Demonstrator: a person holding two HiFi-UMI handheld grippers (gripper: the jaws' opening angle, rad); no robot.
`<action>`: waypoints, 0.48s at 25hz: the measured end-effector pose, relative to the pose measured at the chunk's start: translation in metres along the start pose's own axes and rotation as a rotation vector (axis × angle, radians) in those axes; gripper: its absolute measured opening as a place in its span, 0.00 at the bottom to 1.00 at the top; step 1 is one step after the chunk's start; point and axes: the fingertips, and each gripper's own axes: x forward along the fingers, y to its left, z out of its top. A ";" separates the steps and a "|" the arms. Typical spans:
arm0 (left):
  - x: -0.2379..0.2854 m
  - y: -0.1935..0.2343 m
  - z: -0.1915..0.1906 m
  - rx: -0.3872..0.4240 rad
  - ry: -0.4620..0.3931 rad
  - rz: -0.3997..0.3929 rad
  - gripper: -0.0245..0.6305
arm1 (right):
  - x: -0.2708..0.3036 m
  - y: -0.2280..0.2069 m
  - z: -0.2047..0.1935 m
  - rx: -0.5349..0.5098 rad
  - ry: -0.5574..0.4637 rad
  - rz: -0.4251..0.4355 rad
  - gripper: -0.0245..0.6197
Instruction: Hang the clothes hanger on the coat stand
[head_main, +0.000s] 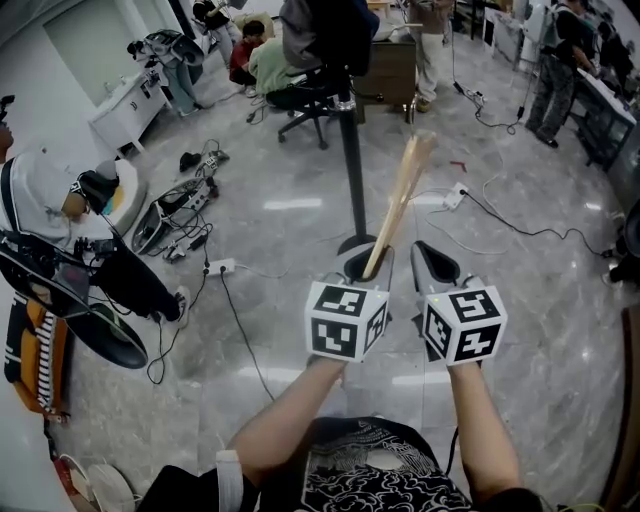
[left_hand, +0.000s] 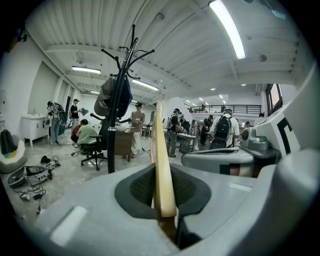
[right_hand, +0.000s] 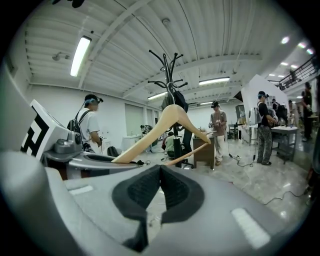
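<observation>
A wooden clothes hanger (head_main: 400, 195) stands up from my left gripper (head_main: 366, 264), which is shut on one end of it. Seen edge-on in the left gripper view, the hanger (left_hand: 161, 160) rises between the pads of the left gripper (left_hand: 163, 196). The black coat stand (head_main: 351, 140) is just beyond, its base (head_main: 356, 245) close to the gripper; a dark garment hangs on its hooks (left_hand: 114, 95). My right gripper (head_main: 437, 262) is beside the left, shut with nothing in it (right_hand: 159, 192). From there the hanger (right_hand: 165, 122) shows side-on before the coat stand (right_hand: 172, 67).
An office chair (head_main: 303, 105) and a seated person (head_main: 265, 62) are behind the stand, next to a wooden desk (head_main: 392, 70). Cables and a power strip (head_main: 220, 267) trail across the floor at left. Bags (head_main: 95, 290) lie at the left. People stand at benches at far right (head_main: 555, 60).
</observation>
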 end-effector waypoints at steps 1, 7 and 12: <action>0.004 0.008 0.002 -0.002 0.003 -0.005 0.09 | 0.009 0.000 0.003 0.001 0.003 -0.005 0.04; 0.025 0.058 0.012 -0.013 0.017 -0.035 0.09 | 0.059 0.007 0.016 0.006 0.018 -0.033 0.04; 0.033 0.101 0.019 -0.026 0.023 -0.056 0.09 | 0.099 0.020 0.026 0.001 0.032 -0.053 0.04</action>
